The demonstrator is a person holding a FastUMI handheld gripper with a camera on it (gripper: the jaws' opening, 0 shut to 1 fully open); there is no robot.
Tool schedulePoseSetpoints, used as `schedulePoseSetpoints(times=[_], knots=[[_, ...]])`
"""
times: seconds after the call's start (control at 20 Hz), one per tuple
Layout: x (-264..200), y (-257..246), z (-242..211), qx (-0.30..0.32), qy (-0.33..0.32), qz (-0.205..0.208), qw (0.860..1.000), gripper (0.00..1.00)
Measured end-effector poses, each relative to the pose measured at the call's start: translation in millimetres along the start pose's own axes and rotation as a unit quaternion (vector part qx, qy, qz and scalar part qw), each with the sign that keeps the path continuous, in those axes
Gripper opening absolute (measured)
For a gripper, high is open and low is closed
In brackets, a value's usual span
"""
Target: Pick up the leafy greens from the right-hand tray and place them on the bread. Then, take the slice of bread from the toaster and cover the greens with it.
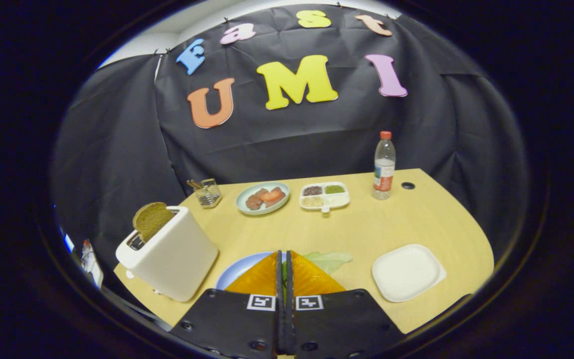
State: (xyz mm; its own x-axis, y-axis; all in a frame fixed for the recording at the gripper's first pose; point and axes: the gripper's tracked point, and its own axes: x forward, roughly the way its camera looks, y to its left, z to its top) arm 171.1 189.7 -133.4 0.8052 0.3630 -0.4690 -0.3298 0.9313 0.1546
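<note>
Tool closed, fingers pinching leafy greens above blue plate. At 10 o'clock, white toaster holding bread slice. At 3 o'clock, bare white tray. At 1 o'clock, bottle, label unreadable.

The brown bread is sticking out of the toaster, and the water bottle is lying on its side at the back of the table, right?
Not quite. In the gripper view the bottle stands upright at the back of the table. The bread does stick out of the toaster. The gripper is shut on a leaf.
</note>
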Motion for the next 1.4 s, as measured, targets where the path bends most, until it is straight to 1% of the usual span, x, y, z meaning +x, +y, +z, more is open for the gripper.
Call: schedulePoseSetpoints(times=[0.1,0.2,0.3,0.4,0.6,0.65,0.75,0.85,1.0,1.1,1.2,1.4], knots=[[12.6,22.1,-12.6,0.004,0.009,0.018,1.0,0.0],[25.1,33.6,-27.5,-0.014,0.009,0.021,1.0,0.0],[36.9,33.4,-54.1,-0.049,0.026,0.009,0.998,0.0],[43.2,28.5,-75.9,-0.065,0.04,0.002,0.997,0.0],[49.2,7.2,-98.9,-0.05,0.065,-0.028,0.996,0.01],[48.1,5.1,-101.0,-0.045,0.07,-0.028,0.996,0.03],[45.5,0.7,-99.1,-0.045,0.069,-0.032,0.996,0.1],[40.7,-1.2,-94.4,-0.048,0.062,-0.036,0.996,0.38],[28.5,2.1,-75.3,-0.059,0.038,-0.043,0.997,0.81],[21.5,4.1,-62.0,-0.071,0.022,-0.059,0.995,0.95],[15.7,16.3,-50.8,-0.076,0.012,-0.058,0.995,0.96],[6.8,51.0,-27.3,-0.058,-0.001,-0.036,0.998,0.96]])
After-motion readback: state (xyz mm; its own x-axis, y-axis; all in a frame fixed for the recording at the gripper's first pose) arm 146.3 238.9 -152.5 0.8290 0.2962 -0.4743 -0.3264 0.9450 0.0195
